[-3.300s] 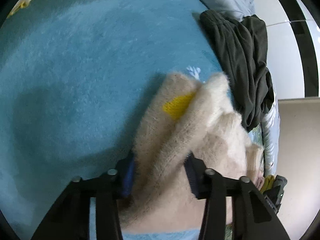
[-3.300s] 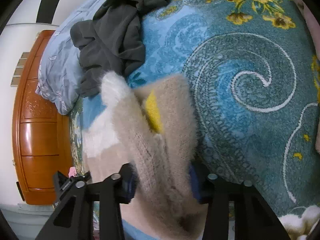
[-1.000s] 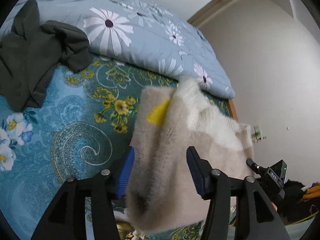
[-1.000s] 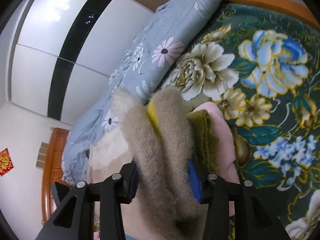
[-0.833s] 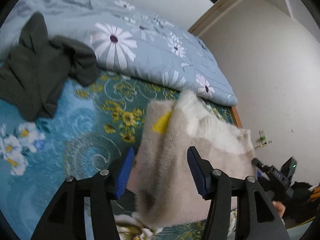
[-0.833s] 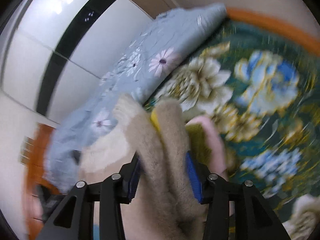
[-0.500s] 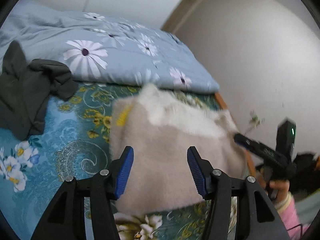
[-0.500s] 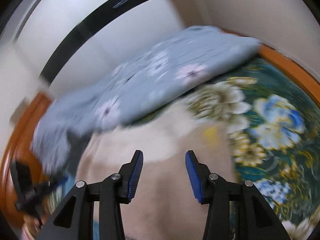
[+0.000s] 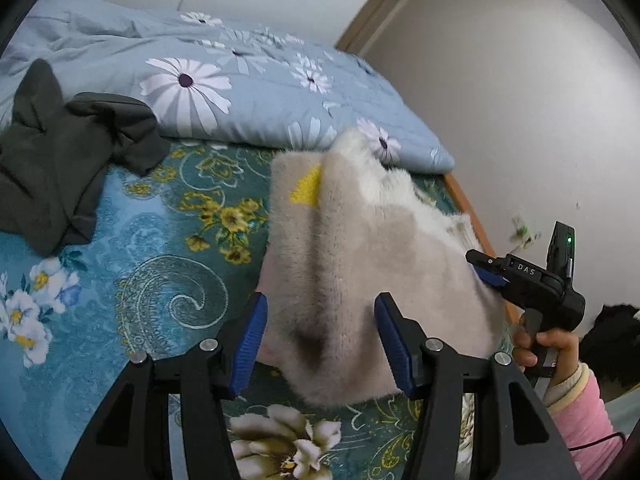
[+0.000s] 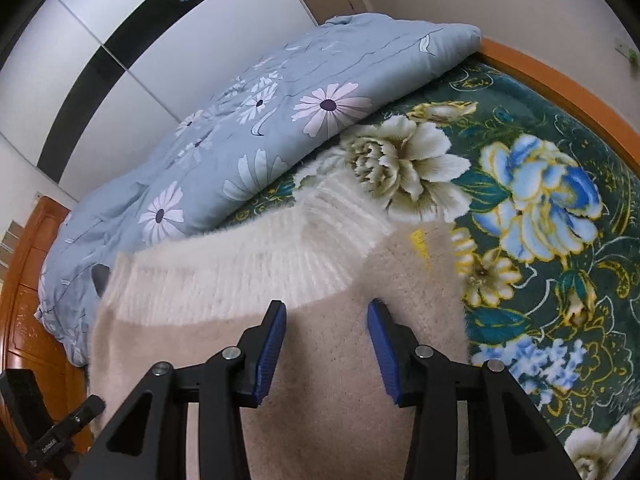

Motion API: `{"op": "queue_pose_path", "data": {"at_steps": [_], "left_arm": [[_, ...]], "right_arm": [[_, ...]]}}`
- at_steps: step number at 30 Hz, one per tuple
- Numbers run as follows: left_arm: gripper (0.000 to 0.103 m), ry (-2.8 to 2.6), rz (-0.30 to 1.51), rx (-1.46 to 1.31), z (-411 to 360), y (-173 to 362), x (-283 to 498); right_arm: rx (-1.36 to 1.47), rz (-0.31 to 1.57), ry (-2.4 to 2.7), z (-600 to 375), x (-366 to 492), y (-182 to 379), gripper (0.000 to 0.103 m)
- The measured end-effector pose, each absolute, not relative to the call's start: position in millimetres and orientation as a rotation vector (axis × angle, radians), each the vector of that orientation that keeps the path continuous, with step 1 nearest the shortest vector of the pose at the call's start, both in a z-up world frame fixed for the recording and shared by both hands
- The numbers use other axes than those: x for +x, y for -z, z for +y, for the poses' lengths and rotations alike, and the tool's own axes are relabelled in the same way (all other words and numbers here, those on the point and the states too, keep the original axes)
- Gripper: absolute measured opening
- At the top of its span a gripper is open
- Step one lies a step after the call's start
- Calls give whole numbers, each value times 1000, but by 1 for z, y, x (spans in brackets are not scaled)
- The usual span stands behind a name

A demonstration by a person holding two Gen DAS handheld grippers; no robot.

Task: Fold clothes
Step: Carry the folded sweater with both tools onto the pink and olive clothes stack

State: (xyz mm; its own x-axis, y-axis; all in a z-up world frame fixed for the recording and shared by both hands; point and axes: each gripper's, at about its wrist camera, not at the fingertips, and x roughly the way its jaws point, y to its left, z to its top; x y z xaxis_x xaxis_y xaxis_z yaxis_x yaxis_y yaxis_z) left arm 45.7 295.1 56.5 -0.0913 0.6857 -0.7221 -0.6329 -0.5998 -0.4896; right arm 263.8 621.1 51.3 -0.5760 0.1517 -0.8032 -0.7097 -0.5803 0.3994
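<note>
A folded fluffy beige sweater (image 9: pixel 360 264) with a white ribbed cuff and a yellow patch lies on the floral blanket (image 9: pixel 160 280) near the bed's corner. It also shows in the right wrist view (image 10: pixel 328 360), with the white ribbed part (image 10: pixel 248 272) across its far edge. My left gripper (image 9: pixel 320 344) is open, its blue pads either side of the sweater's near edge. My right gripper (image 10: pixel 326 348) is open just above the sweater. The right gripper also shows in the left wrist view (image 9: pixel 520 280), at the sweater's right side.
A dark grey garment (image 9: pixel 60 168) lies crumpled at the left on the blanket. A light blue daisy quilt (image 9: pixel 224 80) is bunched along the far side, also in the right wrist view (image 10: pixel 280 120). The orange wooden bed frame (image 10: pixel 560 88) and the wall border the corner.
Both grippers carried the folded sweater across the bed to the corner, set it down on top of the pink and green clothes, and opened. Both now stand open over it.
</note>
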Motion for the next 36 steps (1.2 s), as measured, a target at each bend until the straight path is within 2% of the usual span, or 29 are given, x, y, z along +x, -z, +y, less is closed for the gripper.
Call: {"op": "queue_pose_path", "data": {"at_steps": [3, 9, 12, 15, 16, 18, 20, 22, 25, 28, 31, 33, 36], "left_arm": [[63, -1891, -117, -1204, 275, -51, 51], [64, -2019, -198, -1136, 237, -27, 65], [65, -2057, -156, -1123, 224, -15, 73], [65, -2067, -88, -1168, 222, -3, 75], [66, -2061, -78, -1186, 223, -1, 74], [75, -2064, -28, -1165, 225, -2, 79], [75, -2066, 23, -1143, 226, -3, 84], [77, -2061, 60, -1120, 228, -2, 88], [86, -2073, 135, -1090, 231, -1, 95], [90, -2061, 189, -1067, 234, 0, 100], [91, -2043, 228, -1050, 235, 0, 105], [93, -2032, 233, -1044, 234, 1, 108], [97, -2002, 222, -1048, 233, 2, 109]], "right_arm": [[-939, 926, -2216, 598, 260, -75, 47], [-939, 770, -2466, 513, 233, -111, 48], [-1020, 843, -2533, 472, 226, -105, 48], [-1106, 813, -2598, 432, 224, -100, 48], [-1147, 813, -2618, 421, 223, -96, 48], [-1241, 782, -2616, 399, 223, -83, 48], [-1318, 765, -2558, 387, 226, -63, 48], [-1367, 809, -2482, 385, 228, -43, 48], [-1415, 956, -2329, 392, 229, -11, 48], [-1412, 954, -2215, 397, 228, 4, 48], [-1425, 931, -2135, 400, 227, 12, 57], [-1394, 929, -2088, 402, 230, 15, 68], [-1374, 898, -2045, 402, 229, 18, 79]]}}
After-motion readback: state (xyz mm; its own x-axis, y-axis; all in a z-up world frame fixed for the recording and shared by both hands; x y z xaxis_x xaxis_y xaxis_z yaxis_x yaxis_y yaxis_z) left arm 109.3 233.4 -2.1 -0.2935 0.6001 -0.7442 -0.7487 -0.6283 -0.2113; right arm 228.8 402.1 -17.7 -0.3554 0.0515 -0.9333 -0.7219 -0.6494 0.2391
